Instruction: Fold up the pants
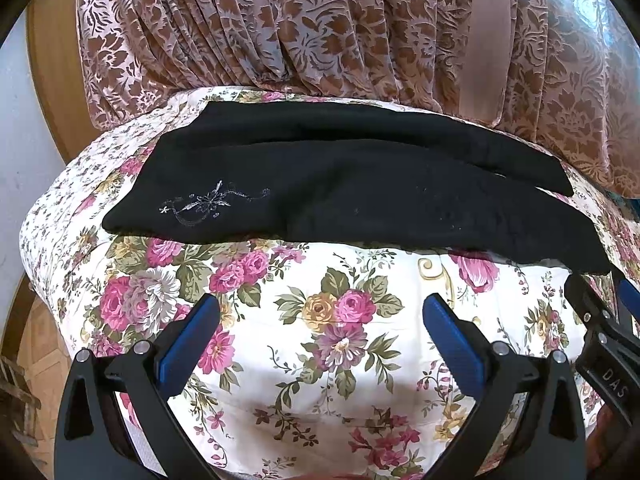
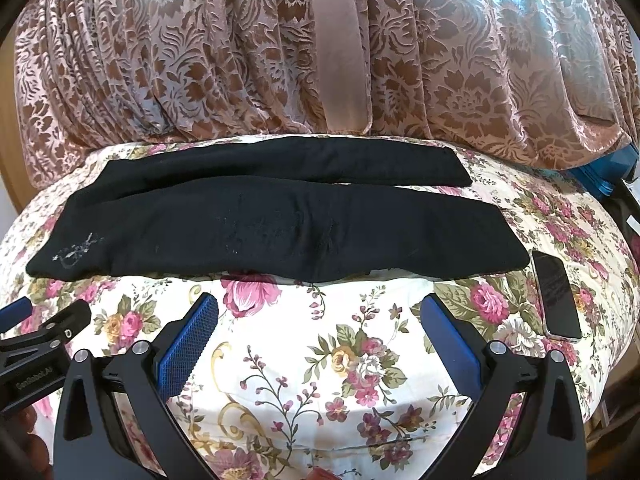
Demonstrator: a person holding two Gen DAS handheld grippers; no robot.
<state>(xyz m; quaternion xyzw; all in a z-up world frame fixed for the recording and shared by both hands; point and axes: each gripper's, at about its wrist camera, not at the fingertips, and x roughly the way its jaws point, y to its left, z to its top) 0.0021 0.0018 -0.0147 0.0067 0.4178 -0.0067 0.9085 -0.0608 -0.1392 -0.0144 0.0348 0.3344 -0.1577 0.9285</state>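
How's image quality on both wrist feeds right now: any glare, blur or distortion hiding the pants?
Left wrist: sharp, heavy fisheye bowing; black pants show little fold detail, embroidery readable; glare on curtain top right. Right wrist: same bowing; sheen across curtain; pants dark but edges clear; phone reflects slightly.

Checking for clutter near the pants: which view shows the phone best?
The right wrist view: the phone lies whole on the bedspread, beside the pants' right end. The left wrist view doesn't show it.
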